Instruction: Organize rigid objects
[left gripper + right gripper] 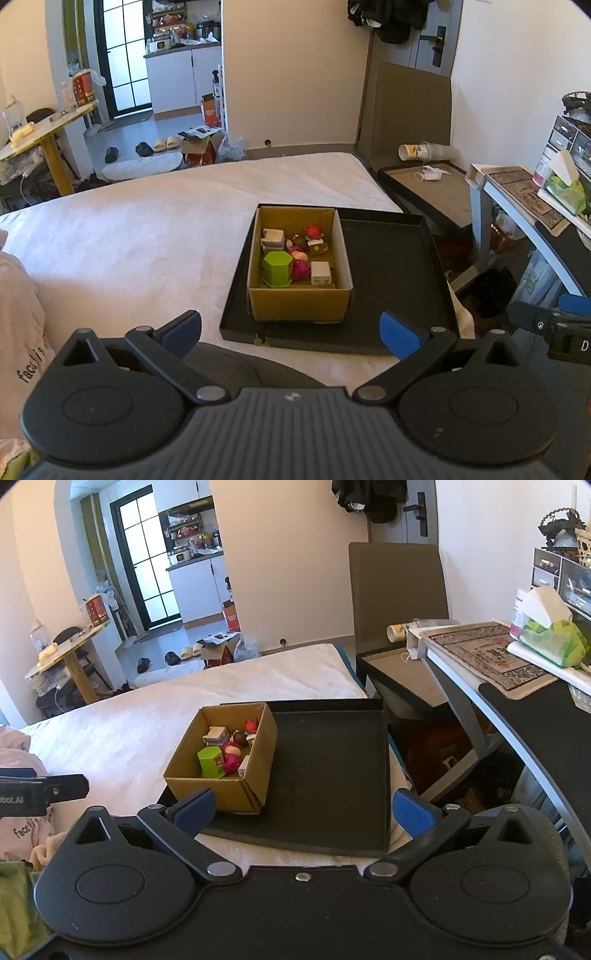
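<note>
**Ahead of both tongs: small things gathered in the carton**

Ahead of the left tongs (291, 334), the small rigid objects (293, 254) lie together inside an open cardboard box (299, 304): a green hexagonal container (277, 269), a white adapter (320, 273), a grey blocky piece (273, 238) and several red and pink figures. That box sits at the left end of a black tray (391, 266), whose remaining floor shows bare. The tray rests on the white bed (147, 236).

Judged by how things lie, this fits two stages equally: the pieces collected into the box as the sorted result, or the box holding them ready for laying out on the tray. The pictures do not settle which, so no particular move can be called for.

Both tongs hover short of the tray's near edge. The left tongs stand spread wide, holding and touching nothing. The right tongs (303, 810) are likewise spread wide and empty, the box's near corner just beyond their left finger.
</note>
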The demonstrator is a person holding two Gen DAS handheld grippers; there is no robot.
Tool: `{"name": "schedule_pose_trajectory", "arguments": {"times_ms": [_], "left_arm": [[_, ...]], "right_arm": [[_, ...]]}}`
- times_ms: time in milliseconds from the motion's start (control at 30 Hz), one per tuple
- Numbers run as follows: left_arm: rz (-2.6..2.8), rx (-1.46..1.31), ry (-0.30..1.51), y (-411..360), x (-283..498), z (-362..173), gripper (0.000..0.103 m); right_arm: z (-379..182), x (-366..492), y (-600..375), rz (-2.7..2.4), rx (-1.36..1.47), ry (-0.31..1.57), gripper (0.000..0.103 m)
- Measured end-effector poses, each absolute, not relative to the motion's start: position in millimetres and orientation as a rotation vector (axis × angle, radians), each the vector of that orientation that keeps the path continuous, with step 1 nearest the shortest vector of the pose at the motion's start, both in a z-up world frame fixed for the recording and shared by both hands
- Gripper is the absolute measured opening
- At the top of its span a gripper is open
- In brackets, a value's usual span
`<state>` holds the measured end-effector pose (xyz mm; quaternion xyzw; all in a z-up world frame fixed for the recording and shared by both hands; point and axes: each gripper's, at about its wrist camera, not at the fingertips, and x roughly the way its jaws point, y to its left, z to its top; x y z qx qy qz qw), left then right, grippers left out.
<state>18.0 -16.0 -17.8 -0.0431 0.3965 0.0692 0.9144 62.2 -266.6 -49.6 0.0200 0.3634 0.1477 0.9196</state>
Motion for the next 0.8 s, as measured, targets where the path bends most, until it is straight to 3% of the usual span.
{"name": "schedule_pose_trajectory", "arguments": {"times_ms": [800], "left_arm": [[0.143,-0.092,0.804,-15.3,15.5,-10.3,0.102]], "right_arm": [[-44.5,60.0,-264.9,0.308,0.029,0.732,0.103]]}}
